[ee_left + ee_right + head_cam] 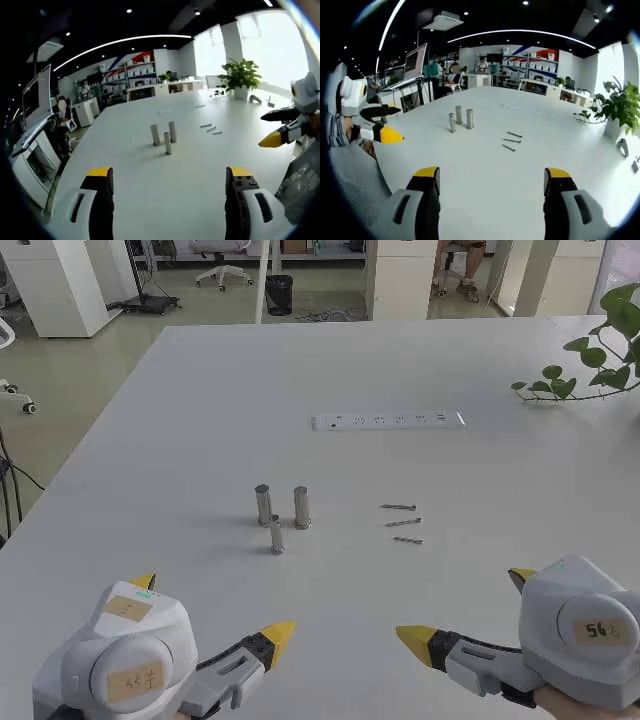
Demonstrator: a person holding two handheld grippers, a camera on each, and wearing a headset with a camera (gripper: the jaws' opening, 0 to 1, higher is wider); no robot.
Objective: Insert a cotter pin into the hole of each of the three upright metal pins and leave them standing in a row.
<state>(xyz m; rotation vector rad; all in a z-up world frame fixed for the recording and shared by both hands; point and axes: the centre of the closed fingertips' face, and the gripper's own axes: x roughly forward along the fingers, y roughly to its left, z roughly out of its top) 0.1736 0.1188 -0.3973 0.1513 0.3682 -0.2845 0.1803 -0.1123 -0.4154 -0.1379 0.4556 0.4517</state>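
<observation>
Three metal pins (277, 517) stand upright near the middle of the smooth, matte white surface (200, 420). They are short, dull grey cylinders in a tight triangle, two behind and one in front, close together but not touching. To their right, clearly apart from them, three cotter pins (403, 523) lie flat. These are thin, dark slivers, roughly parallel, one behind another. Beyond them lies a long white power strip (388, 421), and a leafy green plant (600, 350) reaches in at the far right edge.

The left hand-held gripper (212, 606) and the right hand-held gripper (465, 607) hover at the near edge. Each has a rounded pale plastic housing and dark jaws capped in yellow, and each has its jaws spread wide and holds nothing.
</observation>
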